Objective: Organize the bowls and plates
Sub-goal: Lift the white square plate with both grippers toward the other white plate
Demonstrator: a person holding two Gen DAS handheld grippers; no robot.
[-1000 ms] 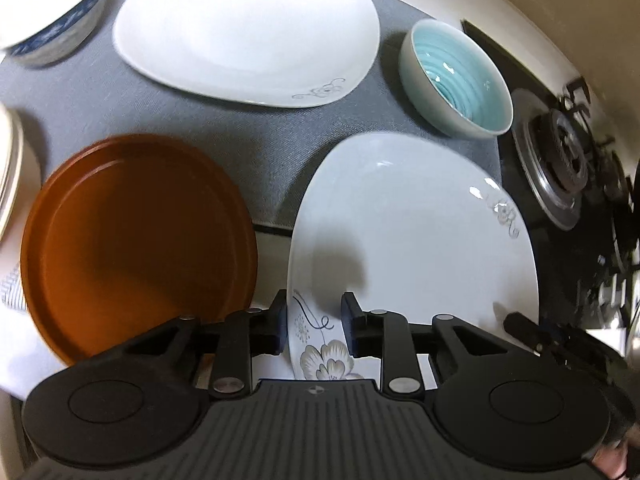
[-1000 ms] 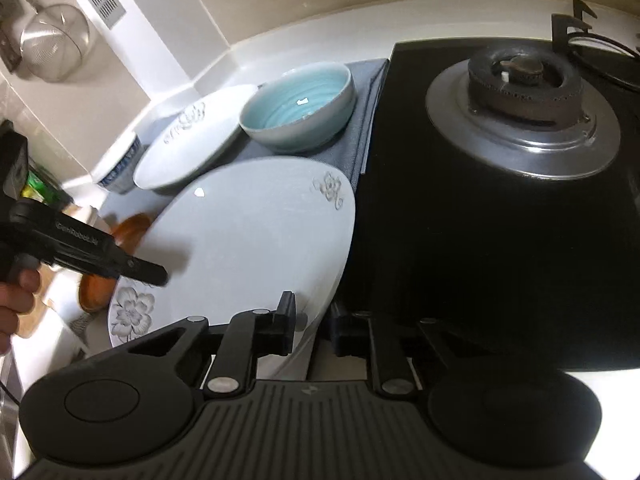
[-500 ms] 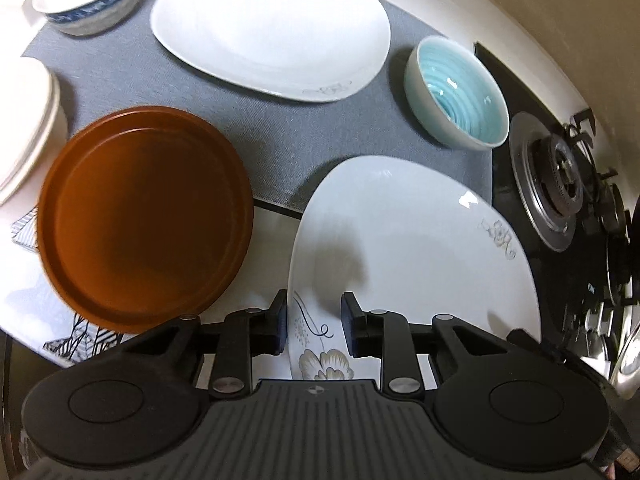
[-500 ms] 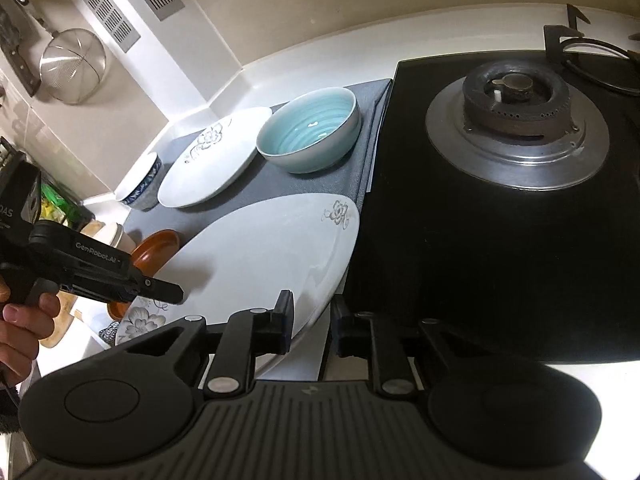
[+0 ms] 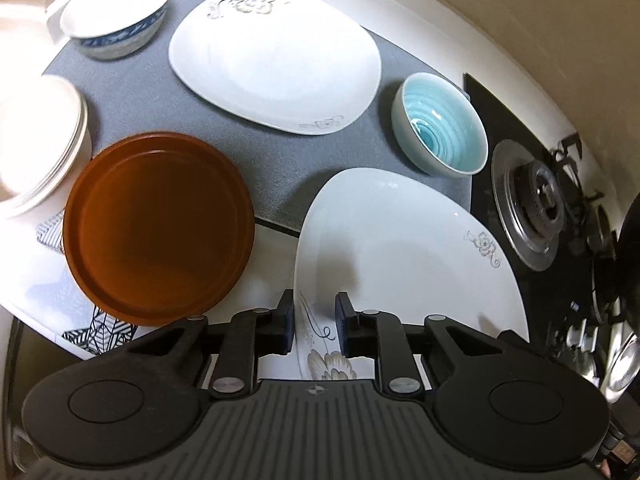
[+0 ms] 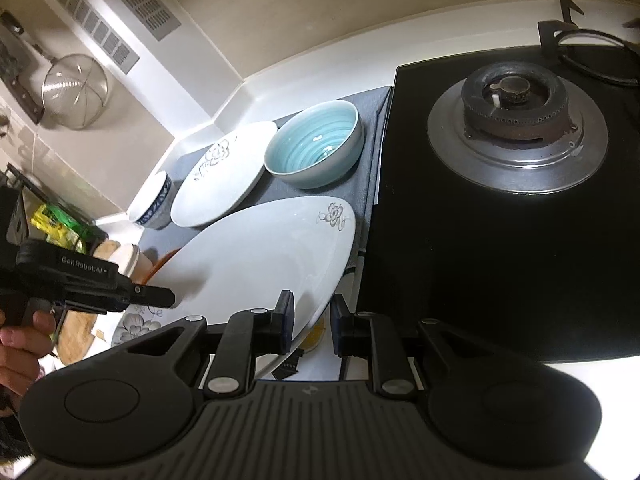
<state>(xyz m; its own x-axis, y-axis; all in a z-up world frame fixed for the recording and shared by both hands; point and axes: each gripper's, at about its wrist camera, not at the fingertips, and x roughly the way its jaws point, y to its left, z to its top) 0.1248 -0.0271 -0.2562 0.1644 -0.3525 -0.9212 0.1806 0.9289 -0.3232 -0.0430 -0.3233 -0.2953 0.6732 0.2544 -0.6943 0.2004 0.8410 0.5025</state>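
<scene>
Between the gas hob (image 6: 516,148) and the brown round plate (image 5: 158,228), a white flowered plate (image 5: 404,248) is held up off the counter, tilted, by both grippers at once. On its near edge the left gripper (image 5: 314,326) has its two fingers on either side of the rim beside the large printed flower, a narrow gap with the plate edge in it; whether the pads actually press the china I cannot tell. At the hob side the right gripper (image 6: 310,320) straddles the rim the same way, fingers close together with the edge running between them, and again the contact itself is hard to make out. Beyond this plate, on the grey mat (image 5: 168,92), lies a second white flowered plate (image 5: 276,60), flat. A pale blue ribbed bowl (image 5: 442,128) sits on the mat just beside the hob, and a blue-and-white bowl (image 5: 116,28) stands at the mat's far corner. Beside the brown plate, away from the hob, is a stack of white plates (image 5: 40,144)
</scene>
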